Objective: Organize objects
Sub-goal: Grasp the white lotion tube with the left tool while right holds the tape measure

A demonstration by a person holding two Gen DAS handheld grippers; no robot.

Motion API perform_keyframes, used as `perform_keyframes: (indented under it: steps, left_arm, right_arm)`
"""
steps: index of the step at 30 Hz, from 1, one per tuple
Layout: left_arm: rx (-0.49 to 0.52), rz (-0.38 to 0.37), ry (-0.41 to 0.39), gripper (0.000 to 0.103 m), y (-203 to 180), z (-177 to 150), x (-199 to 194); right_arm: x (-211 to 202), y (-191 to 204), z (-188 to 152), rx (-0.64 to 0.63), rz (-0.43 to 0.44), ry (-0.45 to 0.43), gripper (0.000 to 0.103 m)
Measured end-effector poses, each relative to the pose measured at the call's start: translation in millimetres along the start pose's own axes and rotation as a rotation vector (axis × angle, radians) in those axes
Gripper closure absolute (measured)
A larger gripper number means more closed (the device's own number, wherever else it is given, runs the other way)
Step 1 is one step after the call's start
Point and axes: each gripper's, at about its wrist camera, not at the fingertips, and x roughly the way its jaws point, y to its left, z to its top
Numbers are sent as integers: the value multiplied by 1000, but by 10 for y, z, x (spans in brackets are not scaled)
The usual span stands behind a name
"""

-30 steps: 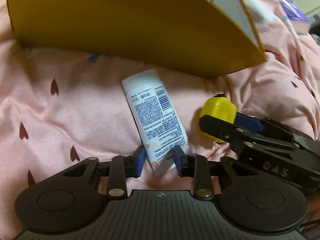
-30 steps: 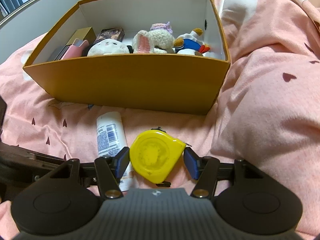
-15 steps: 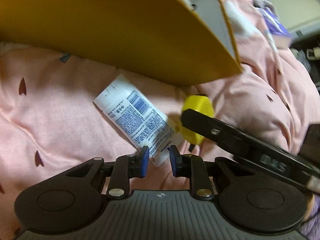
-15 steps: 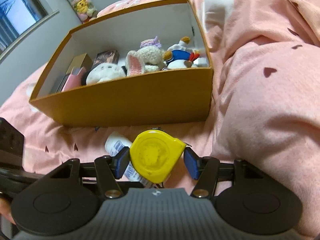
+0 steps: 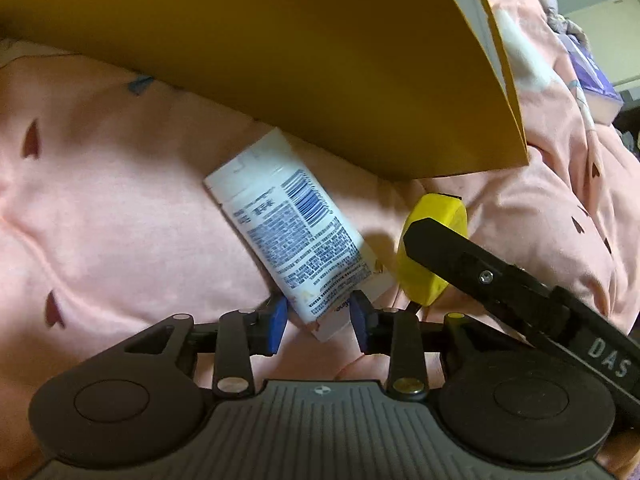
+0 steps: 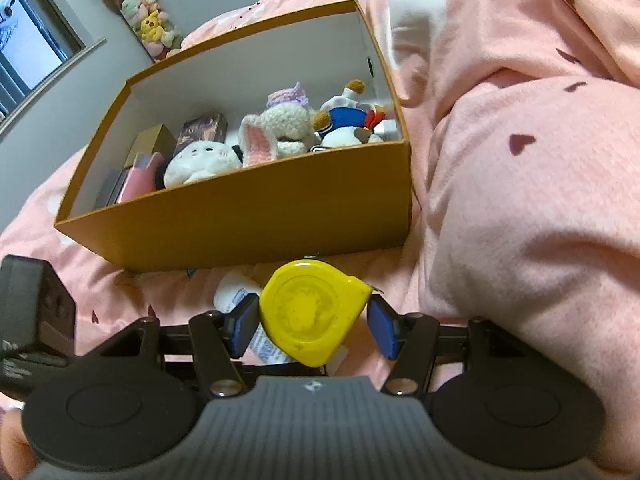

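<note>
Bedding: pink blanket (image 6: 520,200) with dark hearts.
Box: orange box (image 6: 248,216), toys inside.
Left gripper (image 5: 318,322): jaws opening, white tube (image 5: 296,236) end between them.
Right gripper (image 6: 312,326): clamped on yellow tape measure (image 6: 312,316) by box's near wall.

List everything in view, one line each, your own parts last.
Box: one, orange, white inside, on the bed.
Plush toys: three at least, white and blue, in the box.
Small cartons: several, dark, gold and pink, box's left end.
Tube: one, white, lying before the box.
Tape measure: one, yellow.
Bedding: pink, dark hearts.
Left gripper: black, blue pads, opening around the tube's end.
Right gripper: black, blue pads, gripping the tape measure.
</note>
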Motion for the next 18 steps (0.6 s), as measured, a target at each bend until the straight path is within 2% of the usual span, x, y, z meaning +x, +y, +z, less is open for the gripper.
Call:
perform_keyframes:
  steps: [4, 9, 14, 17, 18]
  left_arm:
    - [-5, -9, -31, 81, 5, -21, -61]
    - [33, -37, -111, 83, -50, -74, -339]
    - [88, 9, -195, 90, -119, -60, -747]
    - [145, 61, -265, 98, -224, -46, -982]
    - [165, 66, -283, 103, -231, -36, -1041]
  right_arm:
    - [-2, 23, -8, -2, -2, -1, 43]
    - [-1, 21, -7, 9, 10, -9, 43]
    - [-6, 30, -11, 3, 16, -7, 42]
    - [-1, 51, -15, -7, 13, -3, 42]
    - [3, 63, -17, -13, 12, -1, 42]
